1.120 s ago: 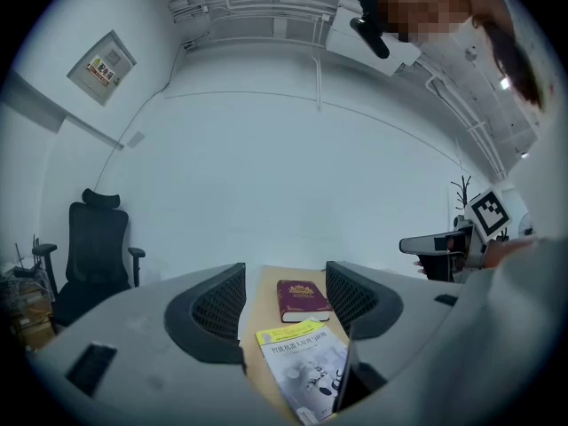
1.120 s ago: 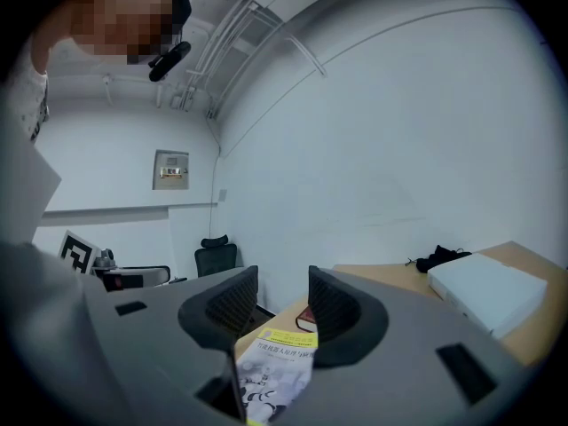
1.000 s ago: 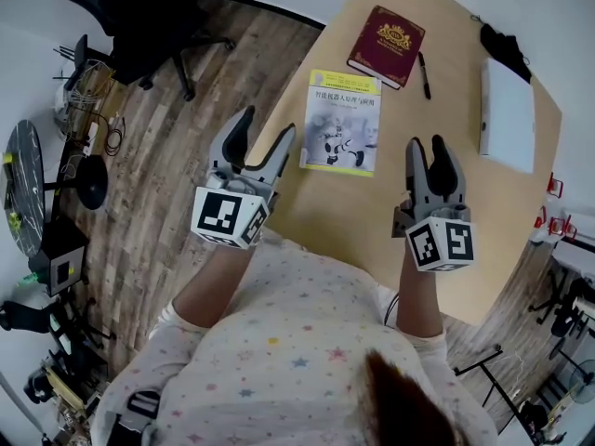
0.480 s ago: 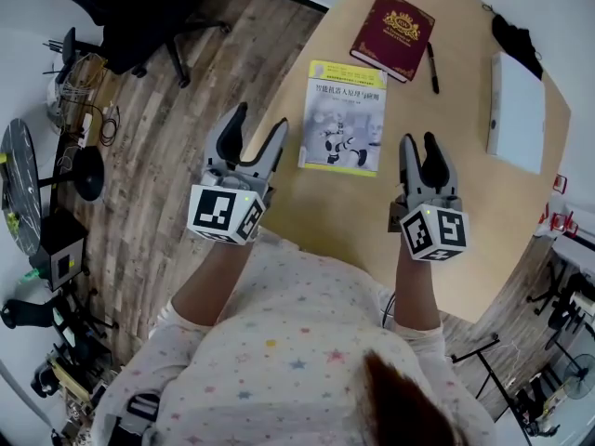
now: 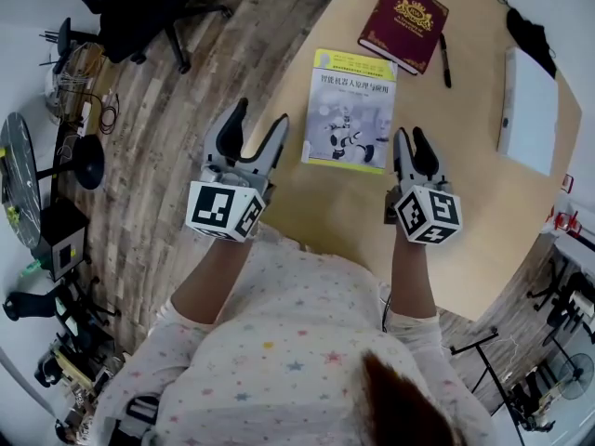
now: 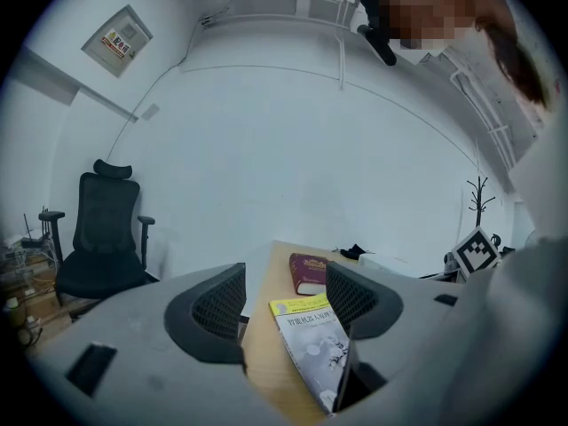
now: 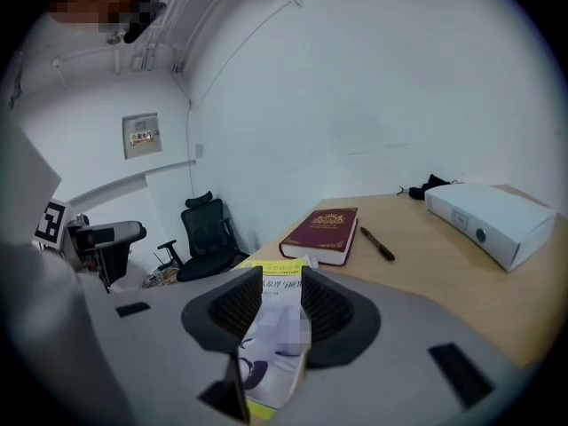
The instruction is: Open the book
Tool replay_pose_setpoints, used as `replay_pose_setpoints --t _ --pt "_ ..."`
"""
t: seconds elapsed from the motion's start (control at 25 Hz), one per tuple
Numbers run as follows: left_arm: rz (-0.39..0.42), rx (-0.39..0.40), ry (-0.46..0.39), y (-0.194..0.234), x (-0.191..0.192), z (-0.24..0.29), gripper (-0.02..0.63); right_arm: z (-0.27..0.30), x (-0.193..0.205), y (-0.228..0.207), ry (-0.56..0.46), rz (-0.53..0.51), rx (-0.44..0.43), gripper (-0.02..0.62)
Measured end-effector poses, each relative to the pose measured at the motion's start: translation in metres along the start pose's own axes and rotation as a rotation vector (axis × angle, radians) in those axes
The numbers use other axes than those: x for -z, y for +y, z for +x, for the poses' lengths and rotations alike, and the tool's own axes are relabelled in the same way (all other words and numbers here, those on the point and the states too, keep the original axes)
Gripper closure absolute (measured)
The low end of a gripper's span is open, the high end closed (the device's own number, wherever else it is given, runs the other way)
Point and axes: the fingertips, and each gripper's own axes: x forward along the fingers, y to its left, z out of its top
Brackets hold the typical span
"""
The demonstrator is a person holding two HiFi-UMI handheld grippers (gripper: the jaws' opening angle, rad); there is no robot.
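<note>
The book (image 5: 351, 110), with a yellow and grey cover, lies shut on the wooden table (image 5: 465, 203). My left gripper (image 5: 256, 133) hovers at the table's left edge, just left of the book, jaws wide open and empty; its own view shows the book (image 6: 311, 344) ahead, past the right jaw. My right gripper (image 5: 411, 145) is by the book's near right corner, jaws open with a narrow gap. In the right gripper view the book (image 7: 275, 327) shows through that gap, below the jaws. I cannot tell whether the jaws touch it.
A dark red book (image 5: 403, 24) lies beyond the yellow one, with a black pen (image 5: 444, 59) beside it. A white box (image 5: 530, 110) and a black bundle (image 5: 530, 31) sit at the table's far right. An office chair (image 5: 139, 7) stands on the floor at left.
My right gripper has moved left and forward to the book's near right corner, and its jaws have narrowed. The left gripper has barely moved.
</note>
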Motion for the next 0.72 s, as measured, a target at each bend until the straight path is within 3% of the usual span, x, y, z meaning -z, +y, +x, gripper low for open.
replay_pose_setpoints --t 0.72 --pt "-0.016 0.003 0.052 0.004 0.022 -0.002 0.347 0.036 0.089 -0.009 0.259 0.114 0.000 0.419"
